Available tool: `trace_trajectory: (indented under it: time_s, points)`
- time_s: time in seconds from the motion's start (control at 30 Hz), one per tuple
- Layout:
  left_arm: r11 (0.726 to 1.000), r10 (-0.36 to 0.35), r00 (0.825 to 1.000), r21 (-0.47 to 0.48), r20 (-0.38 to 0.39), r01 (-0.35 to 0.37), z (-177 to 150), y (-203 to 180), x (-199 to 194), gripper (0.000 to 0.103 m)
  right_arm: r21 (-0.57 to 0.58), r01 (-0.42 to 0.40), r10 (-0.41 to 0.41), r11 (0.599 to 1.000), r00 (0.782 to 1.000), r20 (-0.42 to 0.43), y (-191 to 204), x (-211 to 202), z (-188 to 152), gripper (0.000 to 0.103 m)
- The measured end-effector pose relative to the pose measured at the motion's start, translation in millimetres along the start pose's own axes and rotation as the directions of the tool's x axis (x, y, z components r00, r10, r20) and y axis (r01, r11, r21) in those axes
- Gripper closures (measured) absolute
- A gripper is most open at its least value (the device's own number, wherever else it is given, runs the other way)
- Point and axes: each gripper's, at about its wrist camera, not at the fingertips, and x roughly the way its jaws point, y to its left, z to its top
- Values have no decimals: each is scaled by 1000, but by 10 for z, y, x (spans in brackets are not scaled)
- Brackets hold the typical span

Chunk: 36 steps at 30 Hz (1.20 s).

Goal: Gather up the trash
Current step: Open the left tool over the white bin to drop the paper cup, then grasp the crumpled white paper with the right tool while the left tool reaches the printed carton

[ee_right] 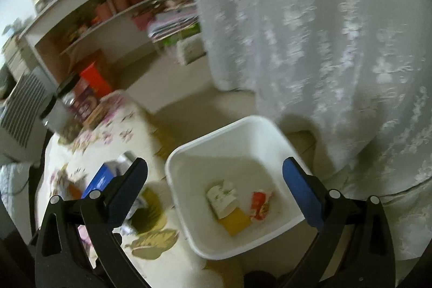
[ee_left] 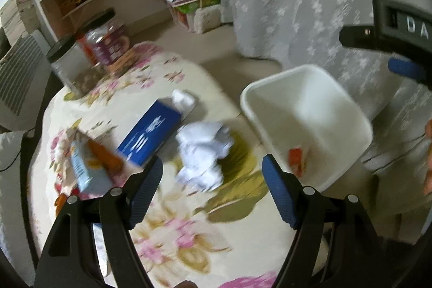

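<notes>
Left view: left gripper (ee_left: 212,174), jaws spread, nothing between, hangs over the table (ee_left: 172,239).
Tissue (ee_left: 202,153): crumpled, on the table, just left of the bin (ee_left: 310,126).
Blue box (ee_left: 151,131): further left of the bin, beyond the tissue.
Right view: right gripper (ee_right: 214,180), jaws spread and empty, above the bin (ee_right: 189,196).
Bin contents: wrappers (ee_right: 237,204) on its floor.

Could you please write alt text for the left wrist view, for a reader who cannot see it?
The open left gripper hovers empty over a floral tablecloth, aimed at a crumpled white paper wad. Beside the wad lie a blue box and an orange-and-blue packet. A white bin with an orange wrapper inside stands to the right.
</notes>
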Motion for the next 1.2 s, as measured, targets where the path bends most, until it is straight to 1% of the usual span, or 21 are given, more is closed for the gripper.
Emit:
trace_trajectory:
  time_s: [0.1,0.23,0.43,0.53,0.6,0.67,0.77,0.87,0.93,1.0,1.1,1.2]
  points:
    - [1000,31,999,1,-31,-31,-172,161,55,29,-47,-3,2,999,1000,-17,199,35,-71,7]
    - [998,54,996,-20,-72,-55,-380,402,128,29,-115,-5,1,993,999,-40,469,93,-178,7]
    - [993,93,986,-53,-137,-101,-695,817,249,29,-201,-9,-6,980,997,-74,746,200,-338,7]
    - [991,111,976,-56,-186,-123,-846,1038,325,29,-224,-29,7,974,995,-97,867,248,-379,7]
    - [988,129,971,-54,-203,-142,-931,1162,350,28,-227,-49,24,973,993,-112,917,270,-404,7]
    - [987,137,964,-52,-230,-153,-1002,1288,393,21,-231,-74,44,970,990,-134,973,295,-441,7]
    - [984,149,951,-49,-272,-168,-1107,1460,475,21,-245,-118,73,962,980,-183,1062,362,-518,7]
    - [986,134,939,-56,-318,-160,-1195,1583,566,21,-267,-155,91,951,967,-239,1170,444,-628,7]
    - [988,112,939,-68,-324,-141,-1249,1641,594,17,-290,-162,84,943,962,-261,1240,502,-700,7]
    - [990,88,941,-78,-326,-120,-1263,1680,601,17,-313,-160,67,936,955,-288,1313,592,-774,7]
    - [991,42,941,-109,-336,-83,-1283,1757,621,17,-295,-163,61,942,944,-324,1346,732,-850,7]
    - [989,-13,937,-143,-348,-40,-1344,1859,642,17,-238,-180,86,954,930,-358,1328,889,-887,7]
